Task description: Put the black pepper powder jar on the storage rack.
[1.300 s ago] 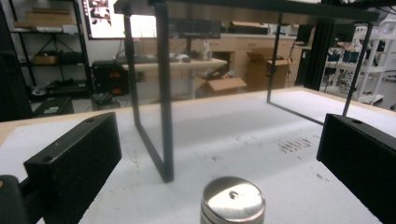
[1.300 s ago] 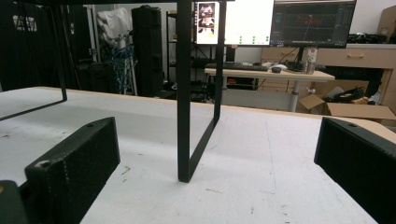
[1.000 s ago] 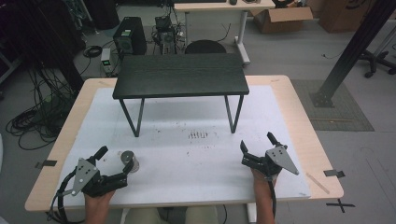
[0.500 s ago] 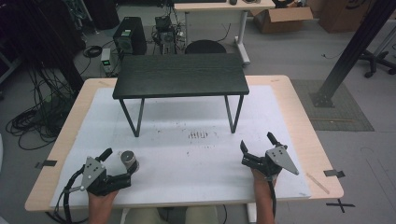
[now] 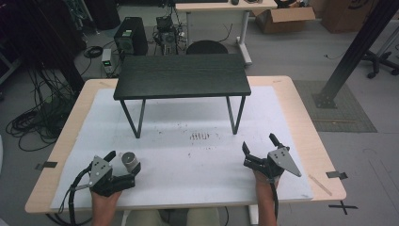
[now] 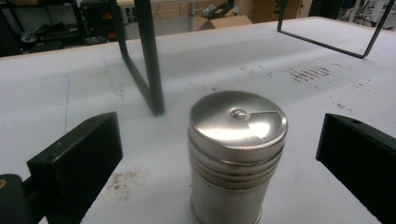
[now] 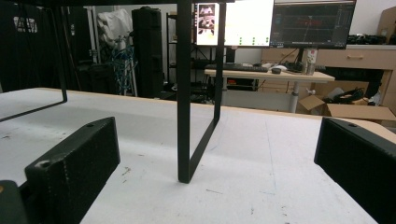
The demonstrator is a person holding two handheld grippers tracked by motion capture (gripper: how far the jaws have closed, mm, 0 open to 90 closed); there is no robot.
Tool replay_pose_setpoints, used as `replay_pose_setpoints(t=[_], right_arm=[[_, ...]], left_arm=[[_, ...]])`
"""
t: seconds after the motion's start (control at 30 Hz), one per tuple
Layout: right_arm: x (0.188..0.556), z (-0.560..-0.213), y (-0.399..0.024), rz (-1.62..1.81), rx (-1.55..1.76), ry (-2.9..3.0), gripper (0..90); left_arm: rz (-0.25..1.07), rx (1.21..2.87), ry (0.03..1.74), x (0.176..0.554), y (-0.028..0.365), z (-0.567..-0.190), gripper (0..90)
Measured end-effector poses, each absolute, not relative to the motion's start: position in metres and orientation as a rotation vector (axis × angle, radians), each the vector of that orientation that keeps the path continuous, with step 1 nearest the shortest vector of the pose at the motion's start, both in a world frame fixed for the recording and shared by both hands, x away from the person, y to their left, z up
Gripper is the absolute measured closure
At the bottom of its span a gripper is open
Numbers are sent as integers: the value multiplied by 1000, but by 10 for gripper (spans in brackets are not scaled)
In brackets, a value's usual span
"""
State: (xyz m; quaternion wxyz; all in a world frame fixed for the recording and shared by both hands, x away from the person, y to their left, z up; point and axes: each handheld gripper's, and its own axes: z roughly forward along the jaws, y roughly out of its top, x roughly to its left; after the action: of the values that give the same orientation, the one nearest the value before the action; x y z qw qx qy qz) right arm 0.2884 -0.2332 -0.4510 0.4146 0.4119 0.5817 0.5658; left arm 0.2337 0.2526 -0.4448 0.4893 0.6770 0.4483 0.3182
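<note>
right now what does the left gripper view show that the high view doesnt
Left gripper view: the steel shaker's lid close up, with its centre rivet and a cut-out opening, and rusty specks on the mat beside it. High view: the whole black stand, the right claw open and the person's hands. Both: the shaker upright between the open left claw's jaws, untouched.

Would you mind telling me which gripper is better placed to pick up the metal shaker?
Left. The left gripper has its open jaws on either side of the metal shaker, not touching it. The right gripper is open too, across the table, facing the small black table's leg.
</note>
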Motion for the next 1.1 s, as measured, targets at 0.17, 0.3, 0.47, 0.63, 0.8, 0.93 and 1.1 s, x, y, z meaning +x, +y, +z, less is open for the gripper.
replay_pose_setpoints(t=[0.17, 0.3, 0.47, 0.63, 0.8, 0.93, 1.1], right_arm=[[288, -451, -233, 1421, 1034, 1461, 0], [288, -451, -233, 1422, 1034, 1460, 0], [288, -451, -233, 1422, 1033, 1460, 0], [288, -451, -233, 1423, 1032, 1459, 0], [288, -451, -233, 1423, 1032, 1460, 0], [288, -451, -233, 1423, 1030, 1459, 0], [288, -451, -233, 1424, 1031, 1458, 0]], left_arm=[[769, 1646, 1092, 234, 253, -445, 32], [756, 1656, 1083, 235, 253, -445, 86], [755, 1678, 1080, 236, 250, -445, 168], [740, 1688, 1074, 237, 251, -445, 274], [731, 1706, 1067, 238, 250, -445, 351], [726, 1694, 1070, 238, 251, -445, 398], [729, 1704, 1061, 237, 250, -445, 485]])
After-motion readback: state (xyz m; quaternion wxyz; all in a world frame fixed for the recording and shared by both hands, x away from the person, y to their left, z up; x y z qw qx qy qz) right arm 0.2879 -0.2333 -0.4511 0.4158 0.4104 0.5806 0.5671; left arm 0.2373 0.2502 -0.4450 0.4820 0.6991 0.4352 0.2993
